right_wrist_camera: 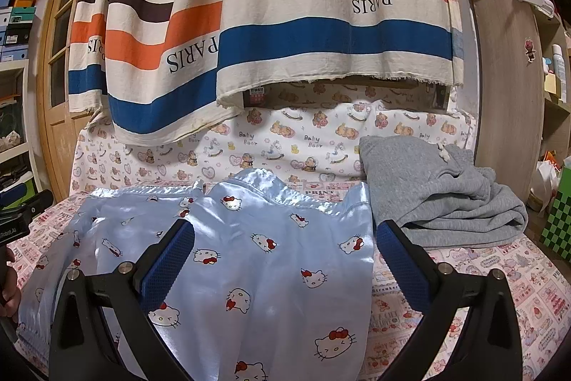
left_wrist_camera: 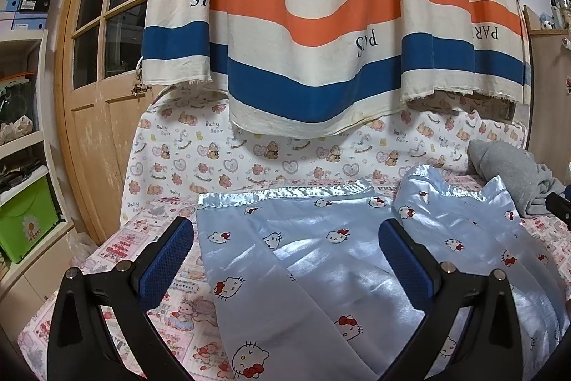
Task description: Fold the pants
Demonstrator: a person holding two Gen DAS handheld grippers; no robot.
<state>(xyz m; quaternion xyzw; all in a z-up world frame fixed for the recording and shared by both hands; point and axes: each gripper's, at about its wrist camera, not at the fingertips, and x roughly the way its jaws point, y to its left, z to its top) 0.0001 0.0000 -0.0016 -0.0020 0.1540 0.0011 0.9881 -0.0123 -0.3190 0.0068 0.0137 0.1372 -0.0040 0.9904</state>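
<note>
Left wrist view shows the left gripper [left_wrist_camera: 285, 256] hovering, fingers apart, over the blue satin pants [left_wrist_camera: 321, 274] spread flat on the bed [left_wrist_camera: 160, 309] for folding; the right gripper [right_wrist_camera: 285, 256] likewise gapes, gray sweatpants [right_wrist_camera: 439, 188] heaped toward the bed's back right corner.

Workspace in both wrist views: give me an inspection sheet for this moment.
Surface: bed sheet with cartoon print.
Job's things: blue satin pants spread out flat, unfolded.
Clutter: grey garment bunched at the pants' right.
Grippers: left gripper and right gripper both open, above the pants, holding nothing.
Cables: nothing seen.
Surroundings: striped curtain hanging behind; wooden door and shelves at left.
</note>
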